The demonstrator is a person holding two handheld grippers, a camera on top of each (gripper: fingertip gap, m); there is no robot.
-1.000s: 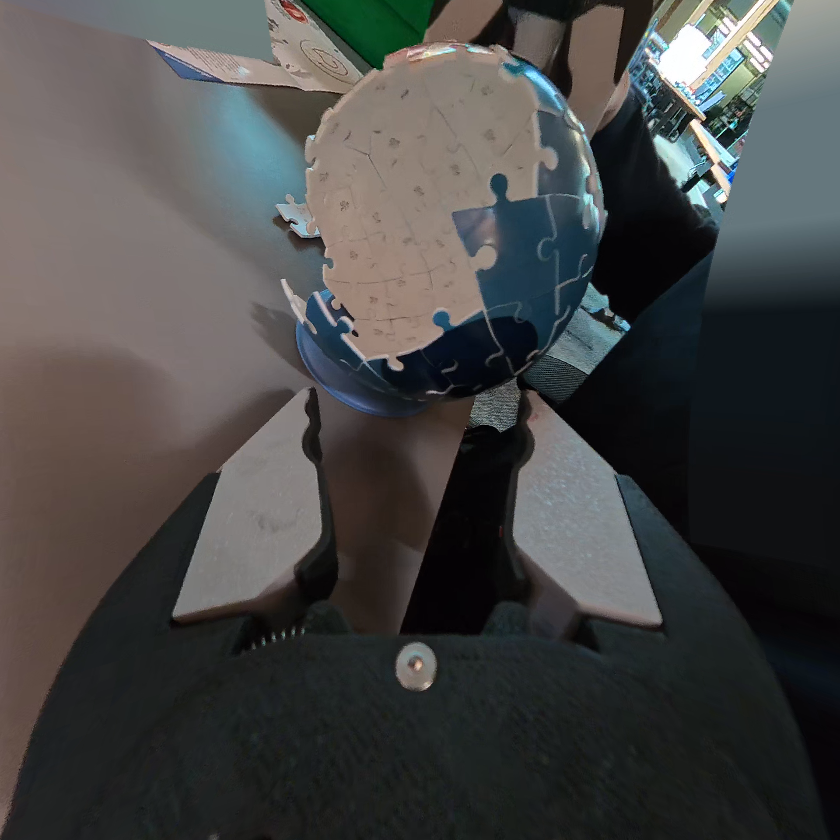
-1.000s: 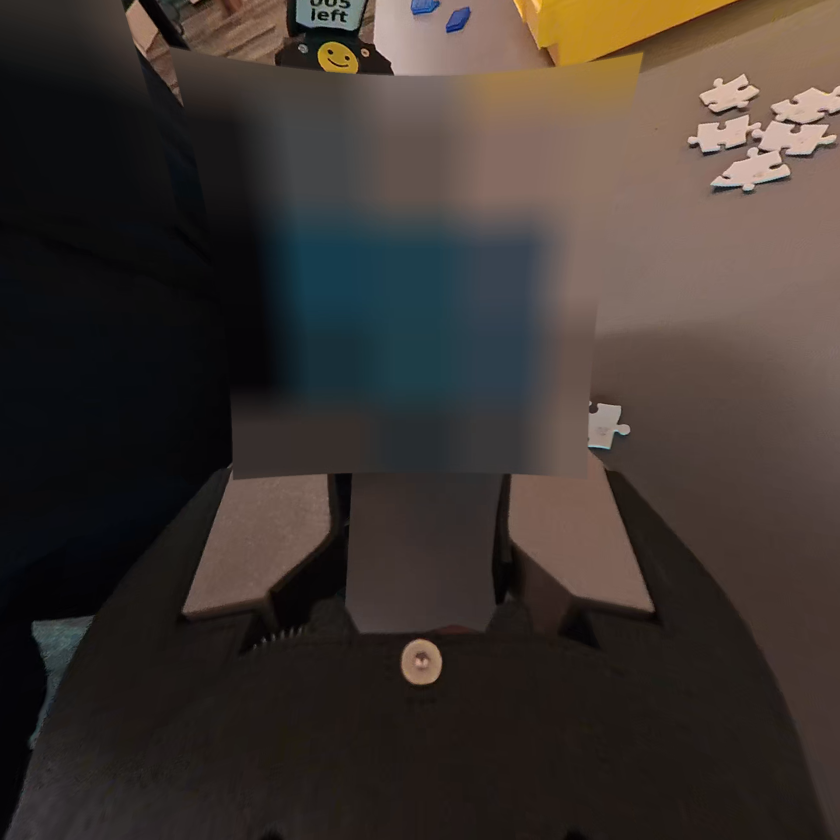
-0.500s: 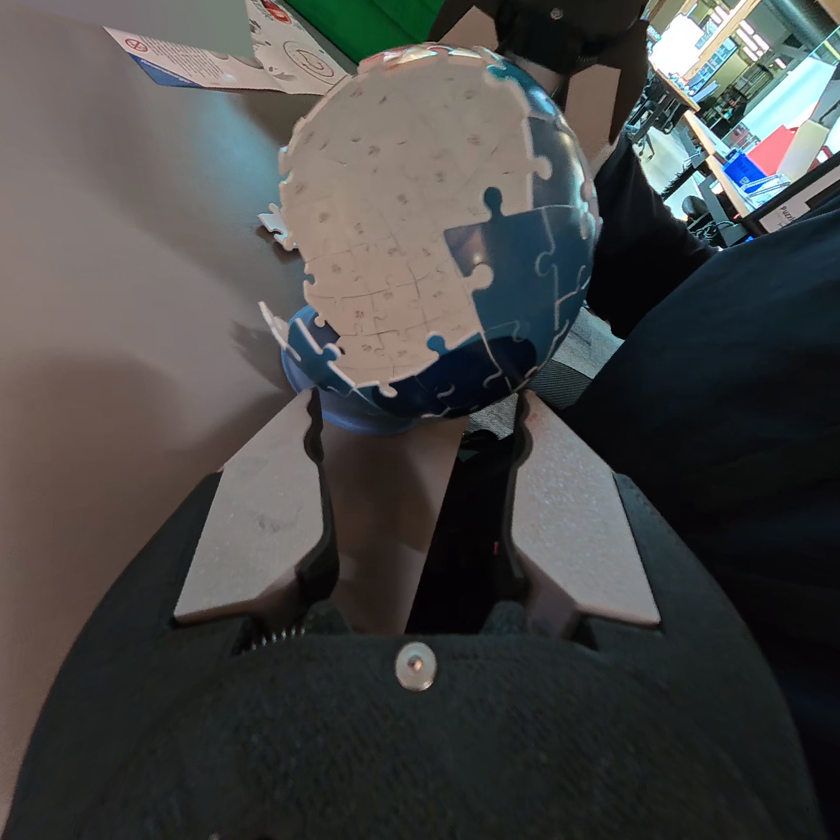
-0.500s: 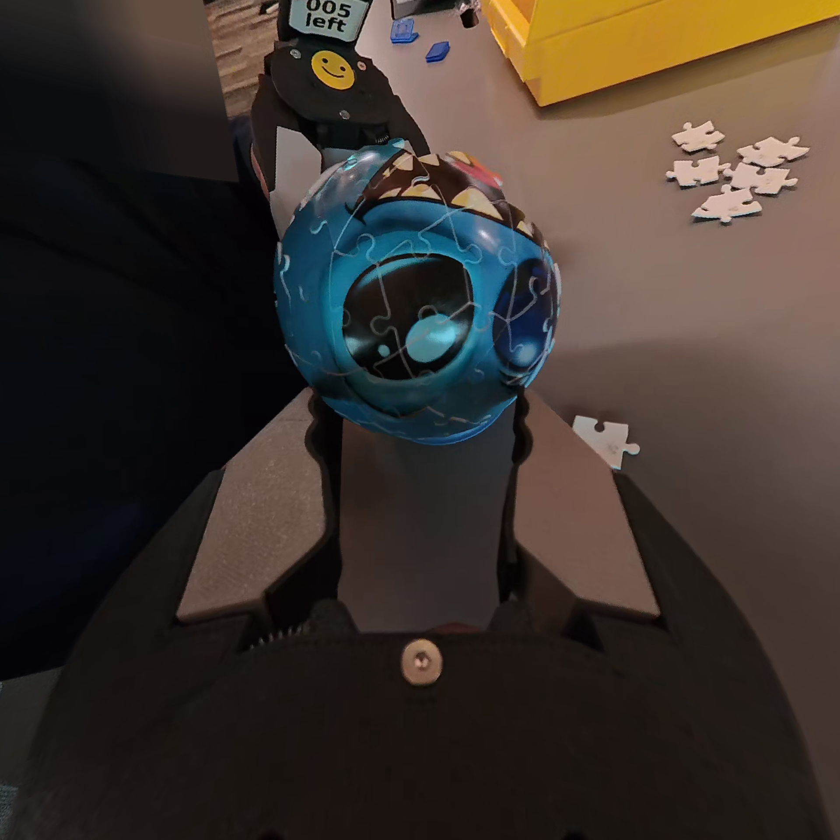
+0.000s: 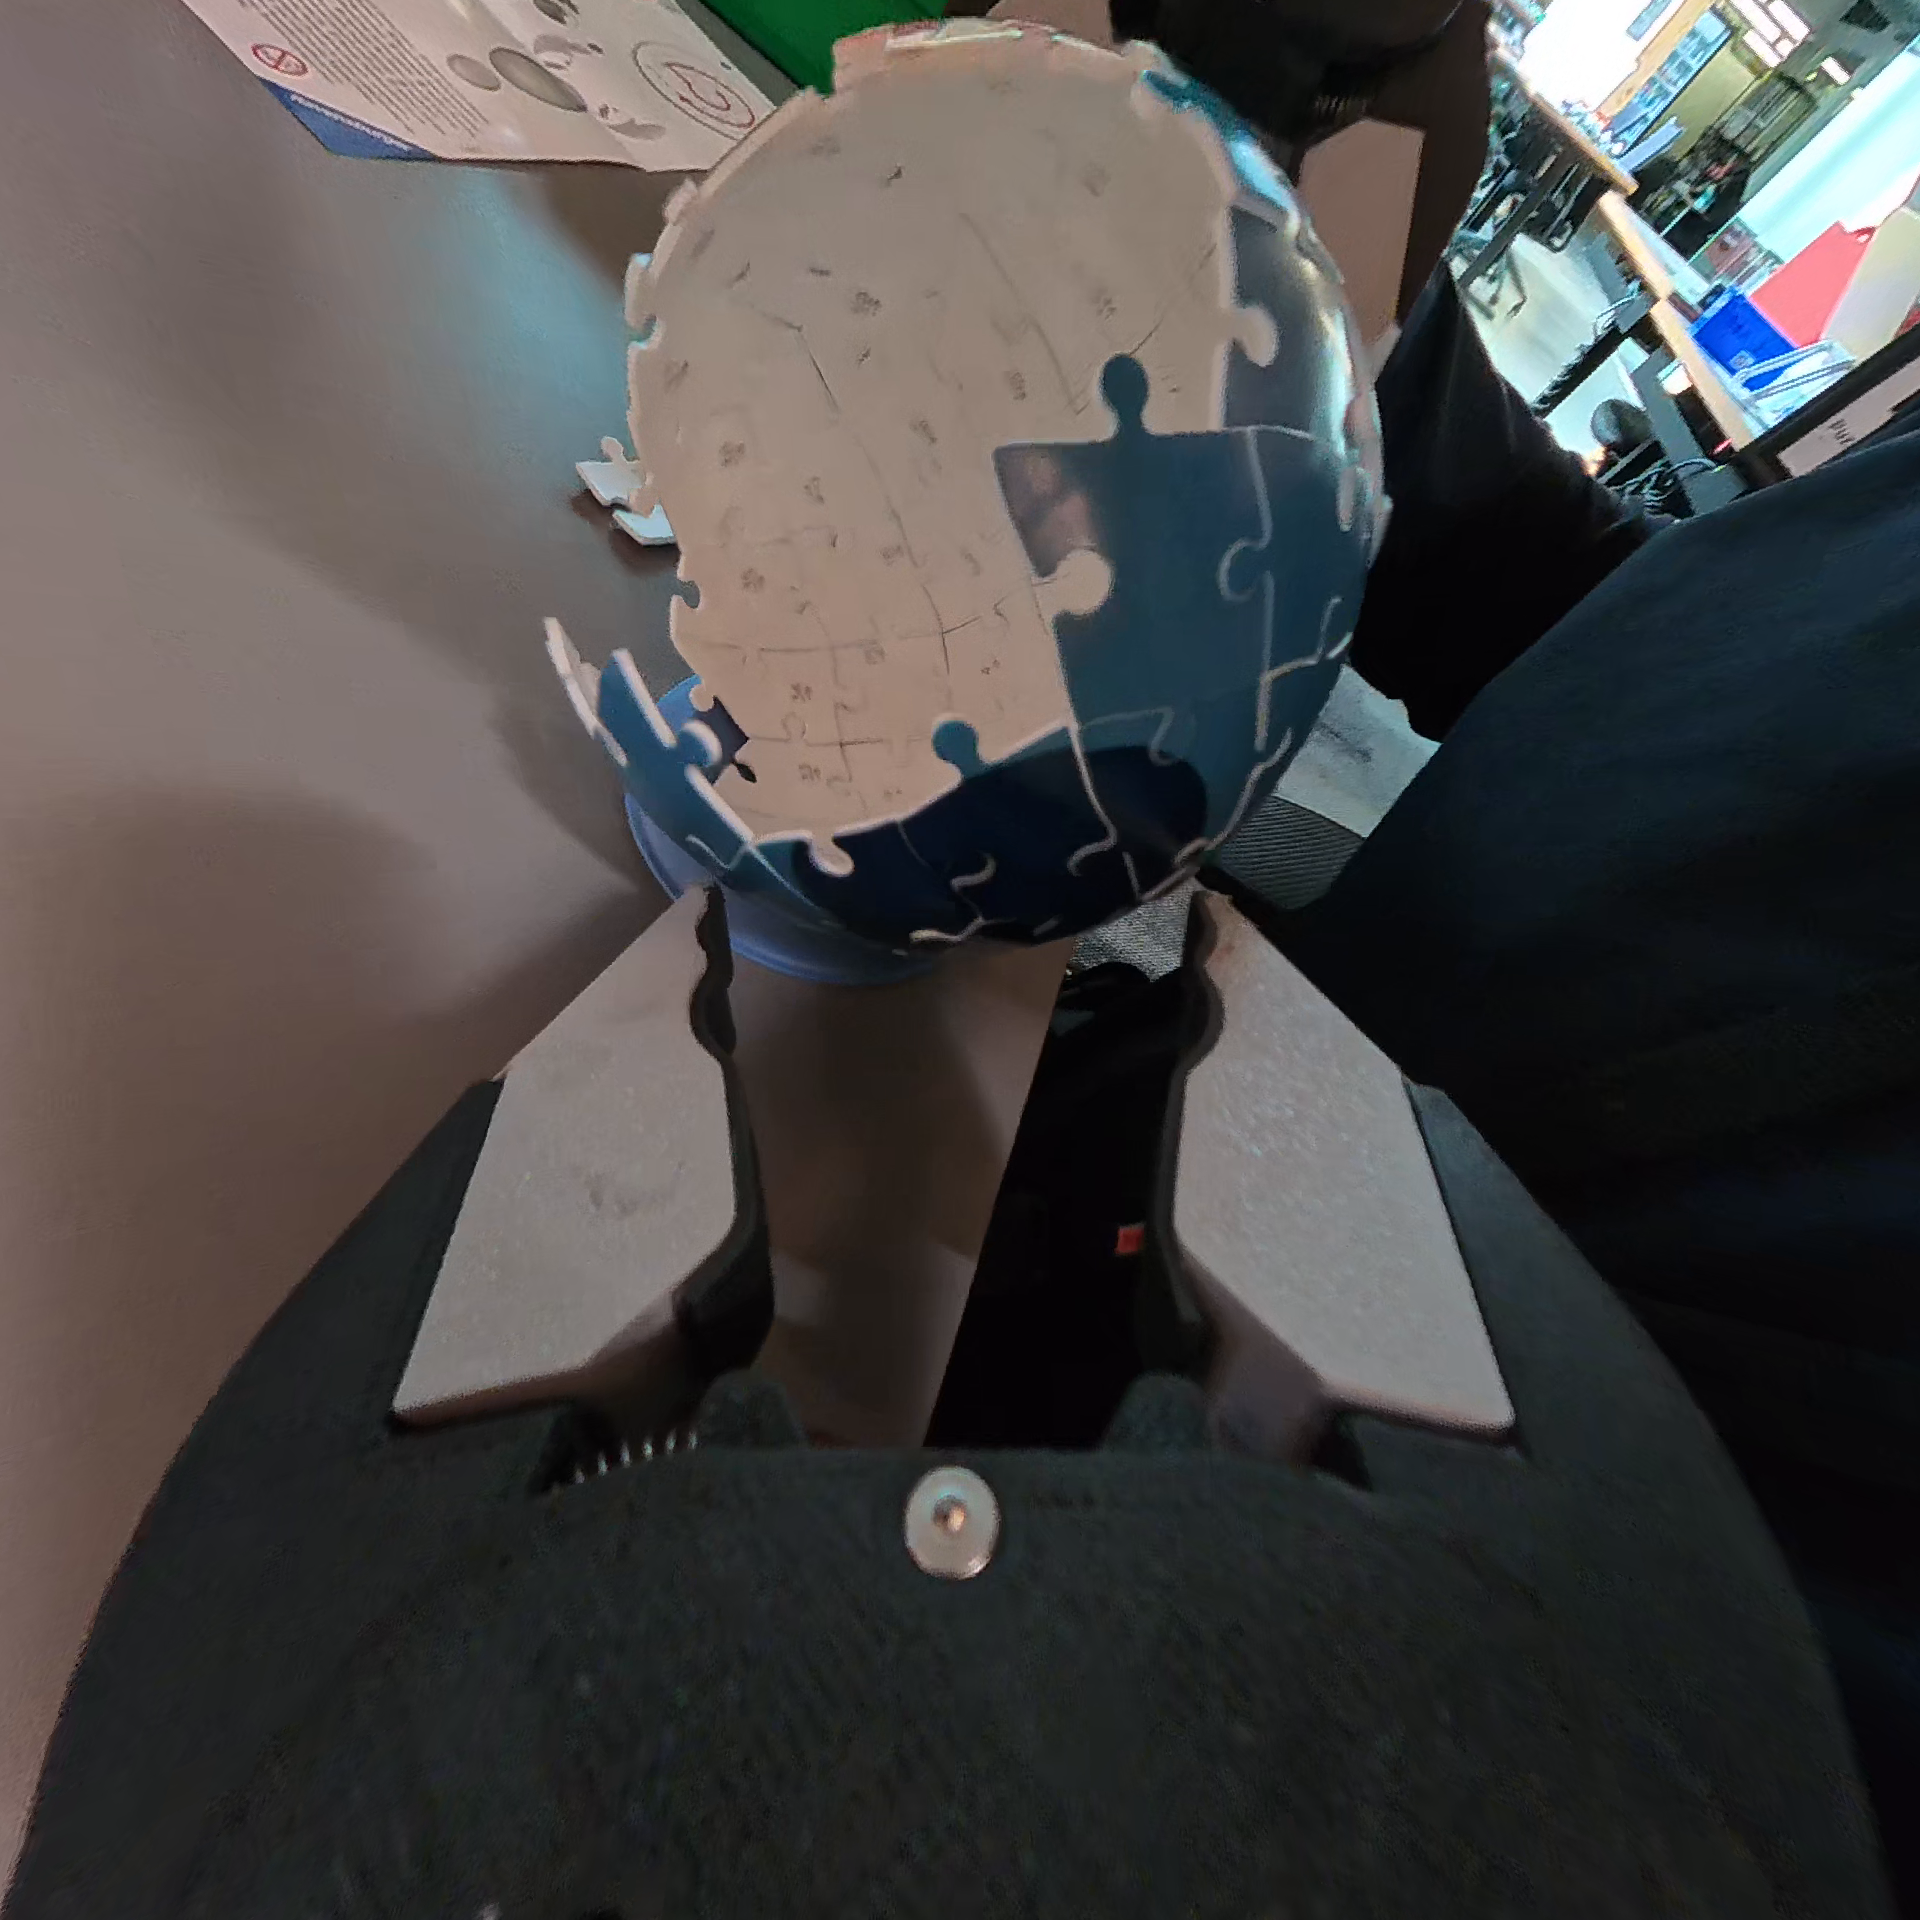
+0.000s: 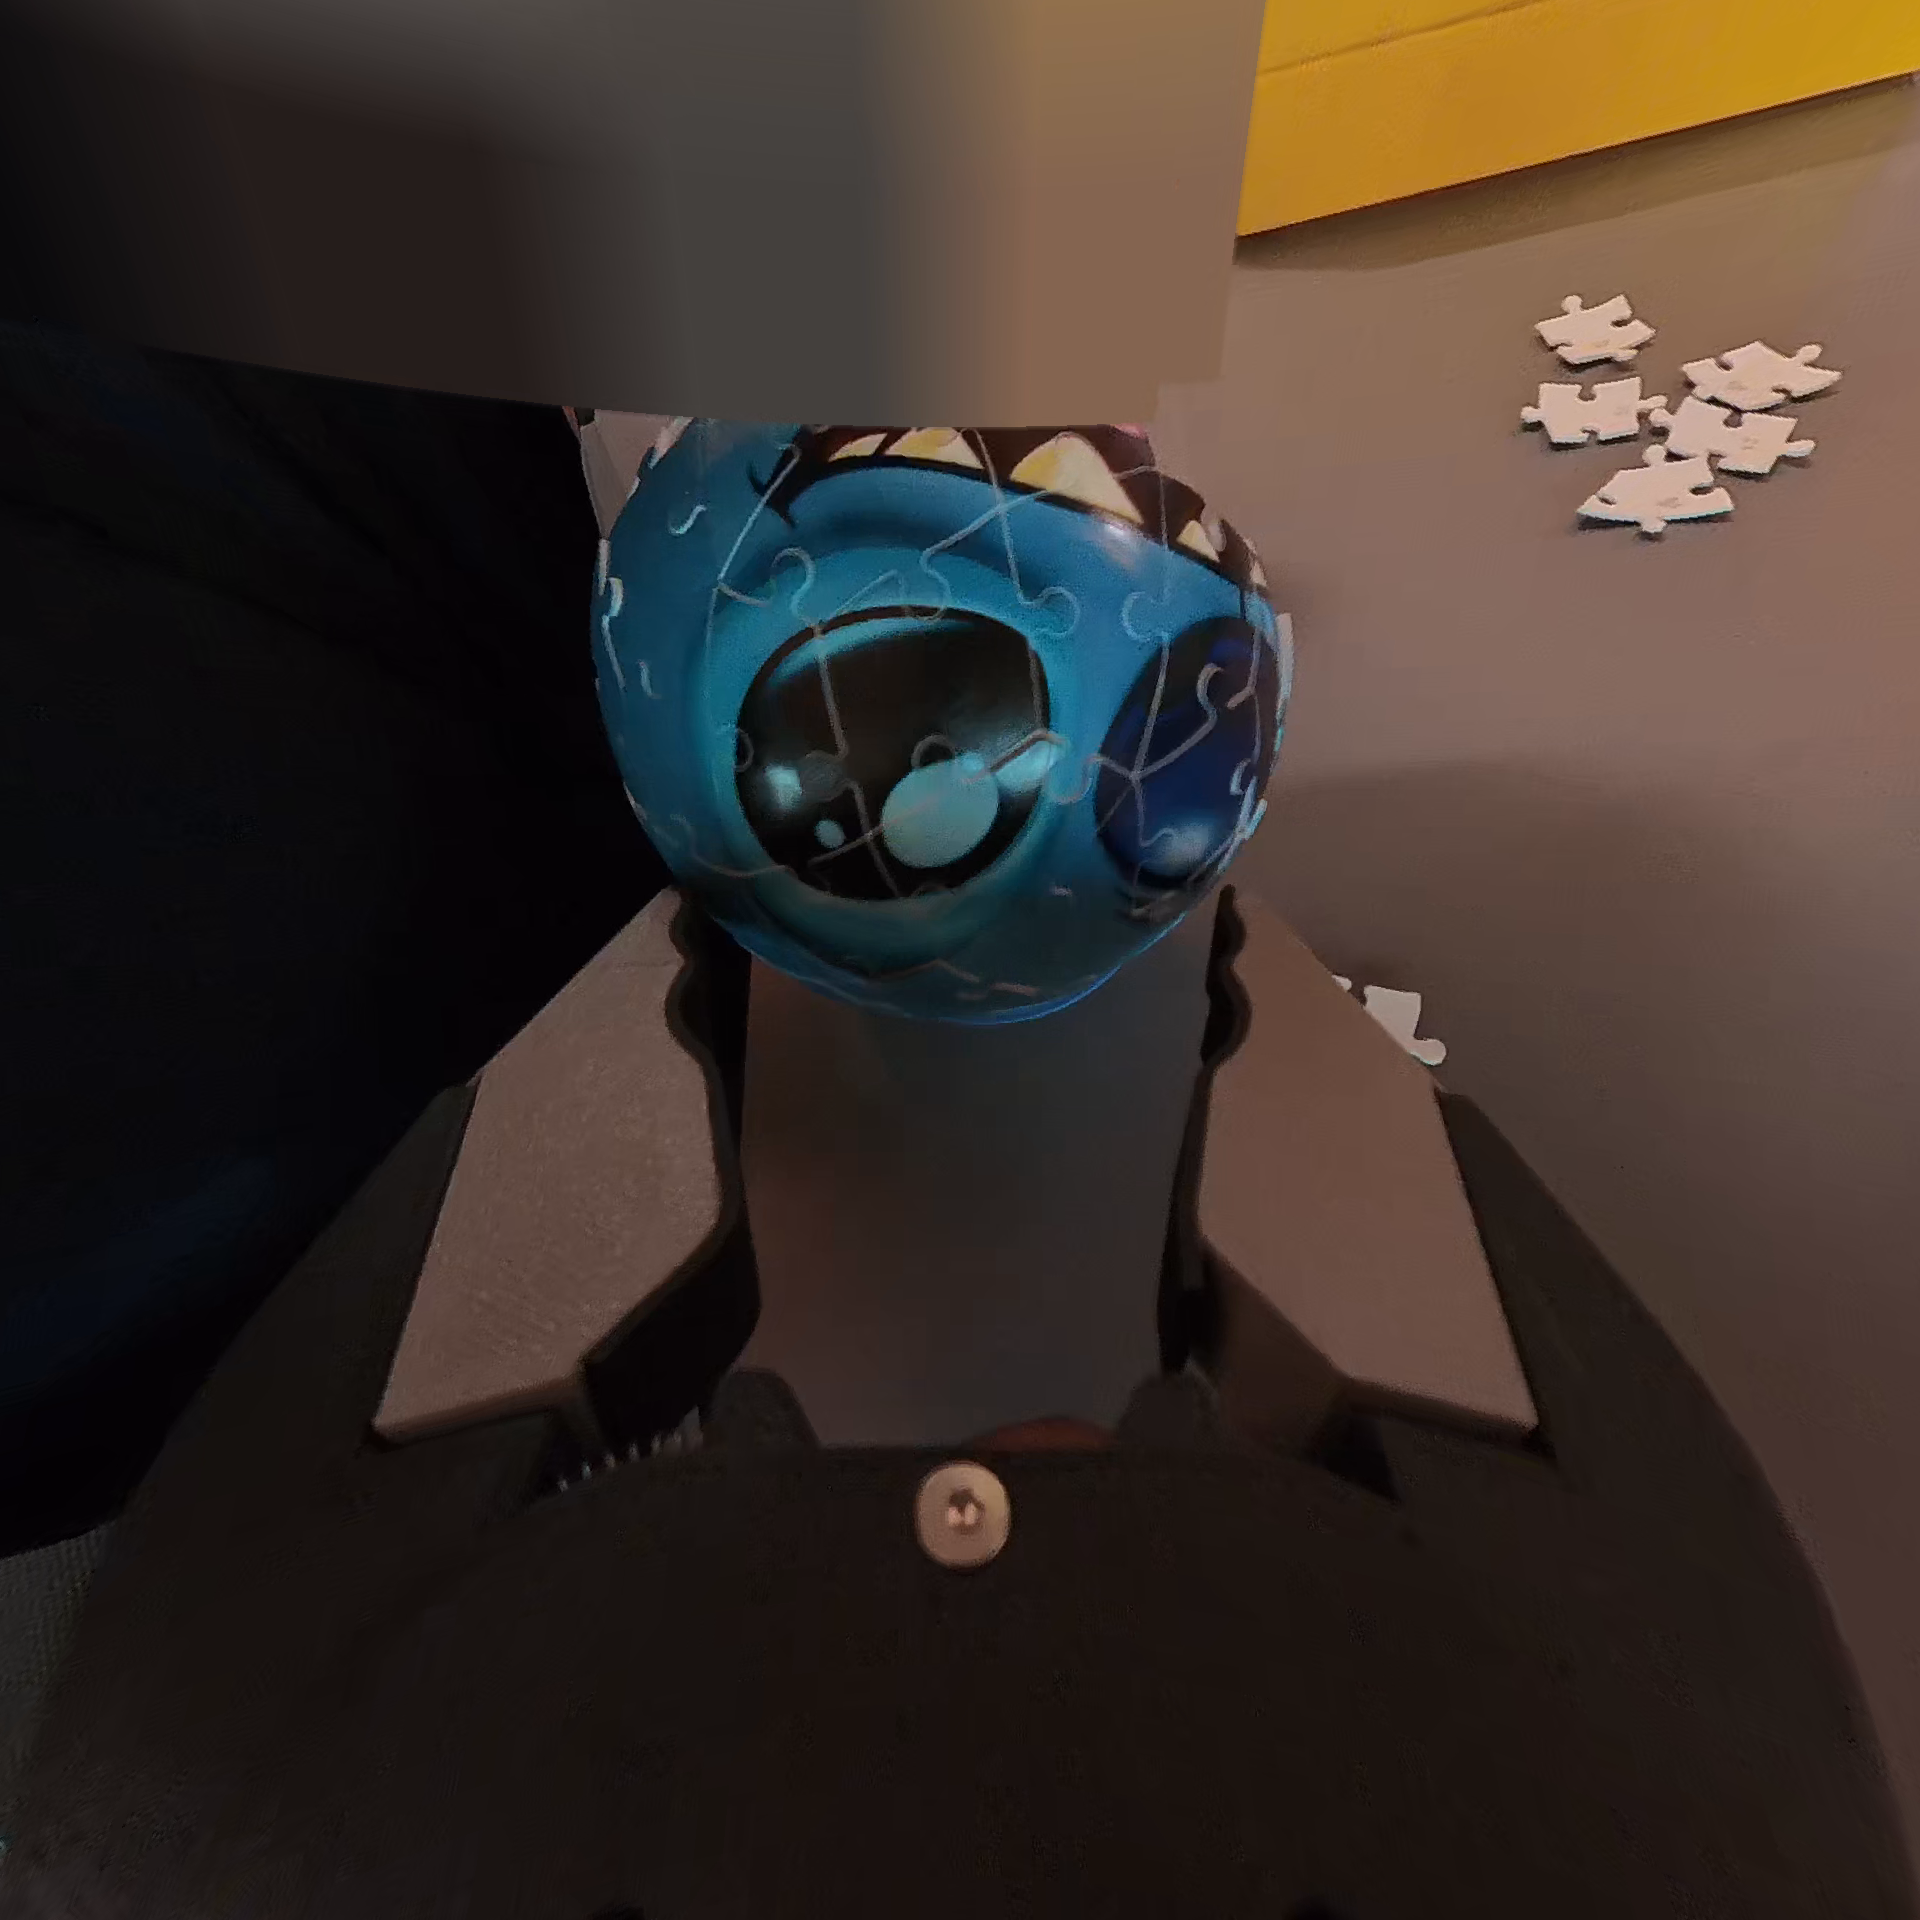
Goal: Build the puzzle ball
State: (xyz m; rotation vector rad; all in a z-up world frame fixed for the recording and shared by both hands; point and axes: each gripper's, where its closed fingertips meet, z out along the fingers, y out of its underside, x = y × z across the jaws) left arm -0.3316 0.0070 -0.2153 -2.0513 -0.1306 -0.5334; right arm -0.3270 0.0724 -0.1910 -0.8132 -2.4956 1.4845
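The puzzle ball [image 5: 997, 540] sits just ahead of the left gripper [image 5: 951, 914], its lower curve between the two fingertips. The jaws stand fairly wide around it, though whether they actually press on it cannot be told. From this side the ball shows an unfinished gap — white inner faces of pieces, ringed by blue outer ones. Under it, just beyond the left jaw, is a round blue stand [image 5: 790, 935] on the desk [image 5: 260, 675].

In the right wrist view the right gripper [image 6: 956, 914] meets the same ball [image 6: 935, 727] from the finished printed side; its jaws are equally wide, the ball's underside between the tips, contact unclear. A loose white piece [image 6: 1397, 1023] lies just beside the right jaw, and a cluster of white pieces [image 6: 1683, 416] lies well off to its right, near a yellow box [image 6: 1558, 94].
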